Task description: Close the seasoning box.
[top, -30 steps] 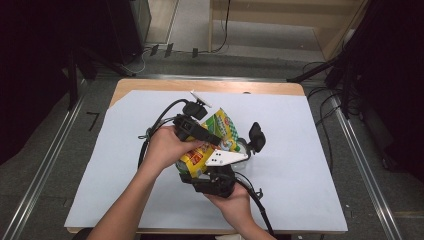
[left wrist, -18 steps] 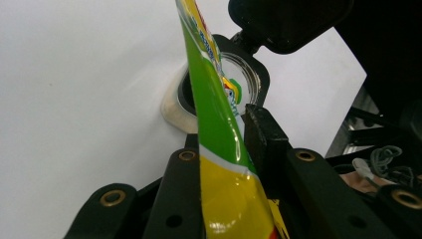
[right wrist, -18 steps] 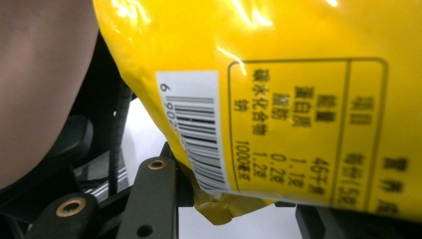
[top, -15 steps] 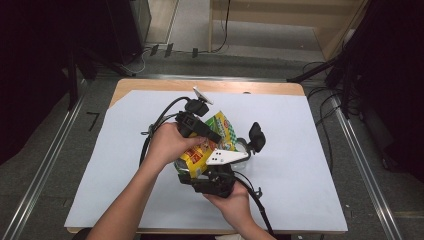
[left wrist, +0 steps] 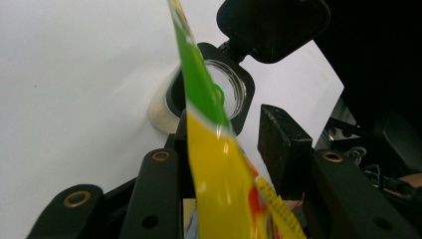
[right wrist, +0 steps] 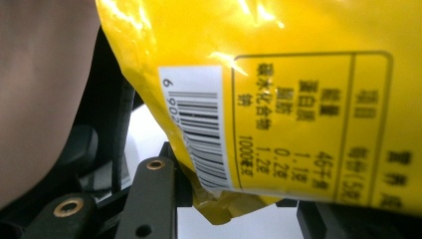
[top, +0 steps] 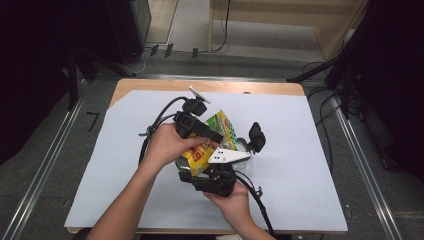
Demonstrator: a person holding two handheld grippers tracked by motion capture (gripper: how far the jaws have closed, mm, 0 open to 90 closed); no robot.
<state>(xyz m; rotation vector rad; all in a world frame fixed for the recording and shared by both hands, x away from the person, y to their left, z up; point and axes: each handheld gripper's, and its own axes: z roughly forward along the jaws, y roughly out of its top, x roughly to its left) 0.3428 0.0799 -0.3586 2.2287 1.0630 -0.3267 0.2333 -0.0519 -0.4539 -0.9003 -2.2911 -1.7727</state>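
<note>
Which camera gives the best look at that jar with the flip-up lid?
The left gripper view: the jar shows its open mouth and raised black lid, partly behind the packet. The high view shows the jar small, beside the packet.

Glossy yellow-green plastic packet [top: 207, 145], matt white paper table cover [top: 300, 150]

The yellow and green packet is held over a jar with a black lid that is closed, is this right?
Not quite: the lid is flipped open. The left gripper view shows the jar mouth uncovered, with the yellow and green packet above it, as you say.
</note>
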